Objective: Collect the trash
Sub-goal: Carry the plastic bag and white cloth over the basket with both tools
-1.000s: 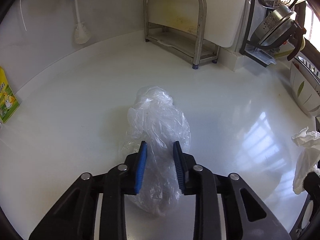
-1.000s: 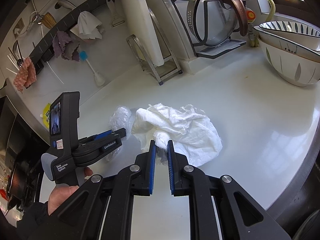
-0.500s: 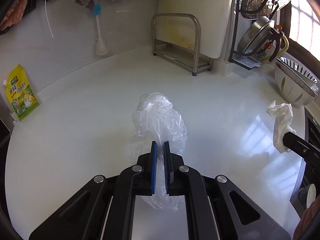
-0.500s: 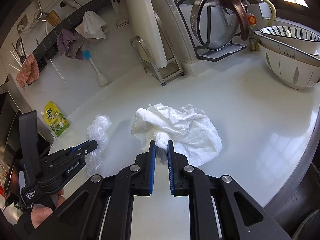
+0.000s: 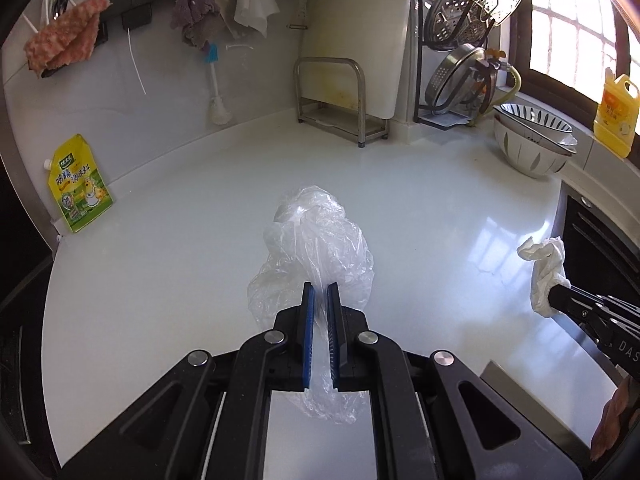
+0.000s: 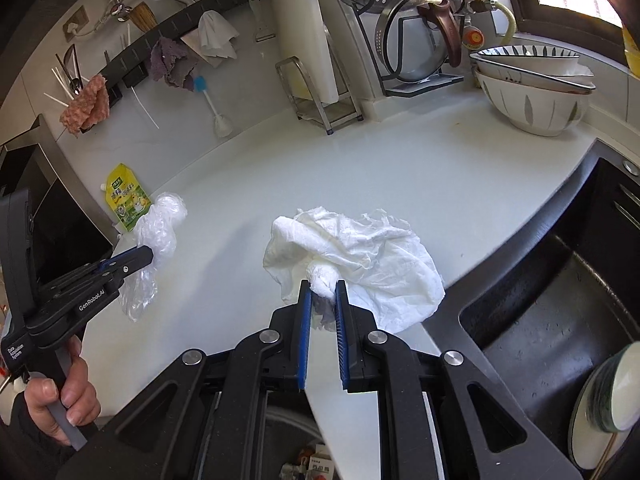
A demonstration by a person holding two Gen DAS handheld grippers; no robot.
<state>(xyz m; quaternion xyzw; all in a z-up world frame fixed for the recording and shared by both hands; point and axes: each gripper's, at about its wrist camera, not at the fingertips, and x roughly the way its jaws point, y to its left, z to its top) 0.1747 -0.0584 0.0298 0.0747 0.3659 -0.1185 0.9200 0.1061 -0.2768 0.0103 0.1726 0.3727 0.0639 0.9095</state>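
plastic bag (image 6: 158, 236) left of tissue (image 6: 360, 256) | both above tabletop (image 6: 400, 168) | pouch (image 6: 127, 202) behind bag | bowls (image 6: 534, 88) back right | sink (image 6: 560, 308) right of tabletop

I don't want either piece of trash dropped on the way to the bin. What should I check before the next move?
1. Left gripper shut on the plastic bag: ok.
2. Right gripper shut on the crumpled paper towel: ok.
3. Bag clear of the countertop: ok, it hangs from the fingers.
4. Paper towel clear of the countertop: ok, it hangs over the edge by the sink.
5. The two grippers apart from each other: ok.
6. Bin in view: cannot tell, neither camera shows one clearly.
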